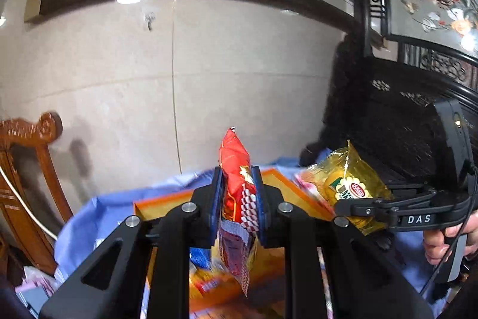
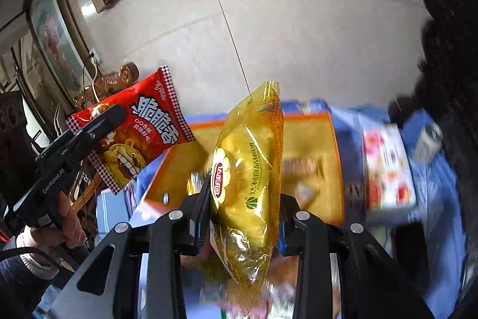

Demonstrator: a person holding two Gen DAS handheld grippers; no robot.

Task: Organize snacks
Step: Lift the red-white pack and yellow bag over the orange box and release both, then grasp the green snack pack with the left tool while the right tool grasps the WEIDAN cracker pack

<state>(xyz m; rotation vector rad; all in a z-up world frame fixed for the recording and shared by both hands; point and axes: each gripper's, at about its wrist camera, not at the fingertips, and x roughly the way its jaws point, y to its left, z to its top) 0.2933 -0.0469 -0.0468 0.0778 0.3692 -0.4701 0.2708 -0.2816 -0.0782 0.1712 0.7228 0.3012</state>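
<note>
Left gripper (image 1: 238,199): both blue pads pinch a red snack packet (image 1: 237,187) edge-on, squeezed thin between them. Packet stands upright; its crimped top edge rises above the fingers, its lower end hangs free below them. In the right wrist view the same red packet (image 2: 134,130) shows its printed face, tilted, held in air at upper left, with a hand (image 2: 64,224) on the grip below.

Right gripper (image 2: 243,205): fingers clamp a yellow translucent snack bag (image 2: 251,169) across its middle. Bag is puffy and bulges past both pads; its sealed top edge points up toward the wall. From the left wrist view the yellow bag (image 1: 348,184) sits just beside the red packet, apart, no contact.

Below both: an orange-rimmed tray (image 1: 286,181) on a blue cloth (image 1: 89,217), blurred. A white and pink box (image 2: 388,169) lies on the cloth beside the tray's right edge.

Clearance: pale tiled wall (image 1: 209,65) behind, open air above the tray. A carved wooden chair (image 1: 27,169) bounds the left, a dark lattice screen (image 1: 388,124) the right.
</note>
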